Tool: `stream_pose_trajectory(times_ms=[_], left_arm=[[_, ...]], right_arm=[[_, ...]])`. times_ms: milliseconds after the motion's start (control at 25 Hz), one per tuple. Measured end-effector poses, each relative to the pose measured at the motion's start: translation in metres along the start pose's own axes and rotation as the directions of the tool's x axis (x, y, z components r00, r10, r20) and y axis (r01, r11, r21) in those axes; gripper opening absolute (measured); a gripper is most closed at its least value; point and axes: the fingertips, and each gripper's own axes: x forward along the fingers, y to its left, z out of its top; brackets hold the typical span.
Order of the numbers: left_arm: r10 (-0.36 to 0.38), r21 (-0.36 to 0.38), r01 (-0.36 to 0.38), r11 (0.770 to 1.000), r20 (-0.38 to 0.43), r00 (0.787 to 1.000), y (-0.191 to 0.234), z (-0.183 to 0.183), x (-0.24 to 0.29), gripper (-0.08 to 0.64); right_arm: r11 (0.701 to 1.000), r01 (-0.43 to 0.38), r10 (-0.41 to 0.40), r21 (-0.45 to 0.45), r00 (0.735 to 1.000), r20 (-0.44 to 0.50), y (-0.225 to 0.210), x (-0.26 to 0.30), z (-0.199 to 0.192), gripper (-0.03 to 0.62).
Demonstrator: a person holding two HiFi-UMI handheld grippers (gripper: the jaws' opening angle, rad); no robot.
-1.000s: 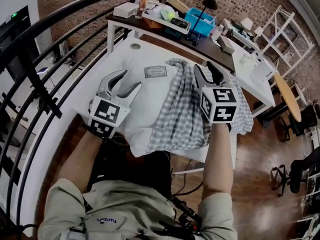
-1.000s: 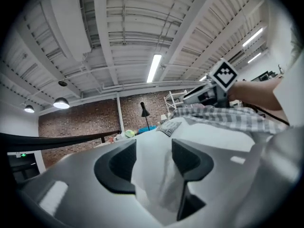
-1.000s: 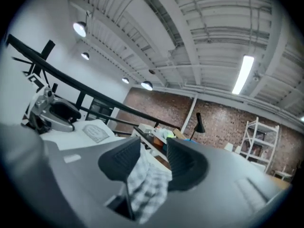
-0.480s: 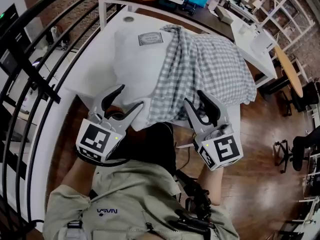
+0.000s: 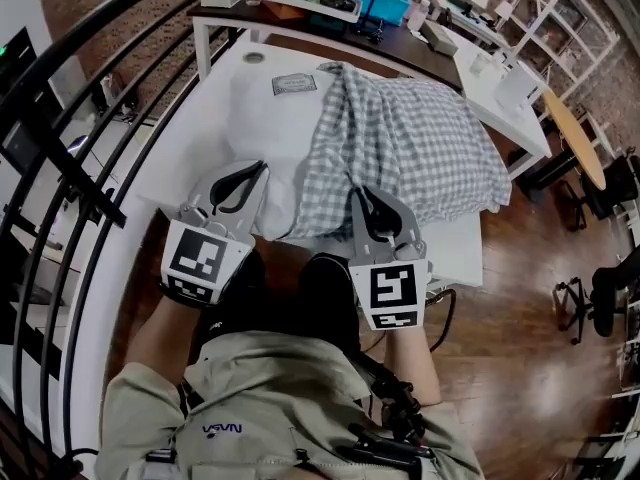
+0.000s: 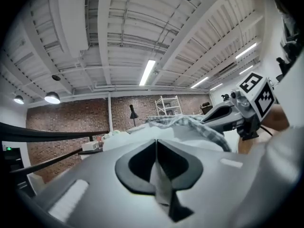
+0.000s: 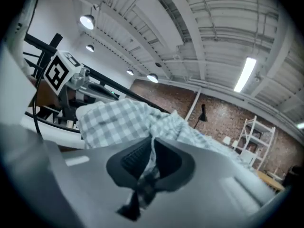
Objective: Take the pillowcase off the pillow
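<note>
Grip status: both tools are closed on cloth at the near edge of the bedding, and both sets of jaws have only just been closing.

Left gripper (image 5: pixel 256 168): its own view shows the jaws drawn together with a thin fold of plain white fabric pinched between them. That fabric belongs to the bare end of the pillow (image 5: pixel 262 128), which extends directly ahead of this gripper. The likely purpose is to anchor the pillow so it does not follow the cover.

Right gripper (image 5: pixel 358 194): its own view shows the jaws pressed onto checked cloth, with a tuft of it bunched behind the pads. That cloth is the hem of the pillowcase (image 5: pixel 415 143). The case lies ahead of this gripper and spreads away to its outer side, and it covers the part of the pillow on the right gripper's side.

Position of work: the two grippers sit side by side, close but not touching, at the edge of the white table (image 5: pixel 190 143) nearest the person. The uncovered part of the pillow, with a sewn label (image 5: pixel 295 85) at its far end, lies ahead of the left gripper.

Assessment: the cover appears roughly half off. One tool holds each layer, which suits pulling them apart: pillow restrained, case drawn off.

Risk noted: either pinch is shallow and could slip under load.
</note>
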Motion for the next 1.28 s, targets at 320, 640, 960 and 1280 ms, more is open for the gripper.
stream_pose_trajectory(times_ms=[320,640,960,1280], left_arm=[[0.03,-0.007,-0.03,1.0,0.015,0.999,0.077,0.002,0.013,0.014],[-0.006,-0.077,0.003,0.997,-0.042,0.999,0.071,-0.045,0.024,0.017],[-0.172,0.317,0.155,0.936,0.027,0.985,-0.031,0.024,-0.037,0.296],[-0.136,0.268,0.192,0.944,-0.212,0.968,-0.041,-0.054,-0.019,0.301]], right_arm=[[0.984,0.17,-0.173,-0.055,0.984,-0.042,-0.059,0.0,-0.02,0.02],[0.984,0.175,-0.178,-0.035,0.97,-0.164,-0.041,0.029,-0.085,0.017],[0.928,0.009,-0.036,0.373,0.997,0.065,-0.04,-0.016,-0.039,0.163],[0.922,-0.073,0.118,0.38,0.988,-0.097,0.035,-0.027,-0.08,0.195]])
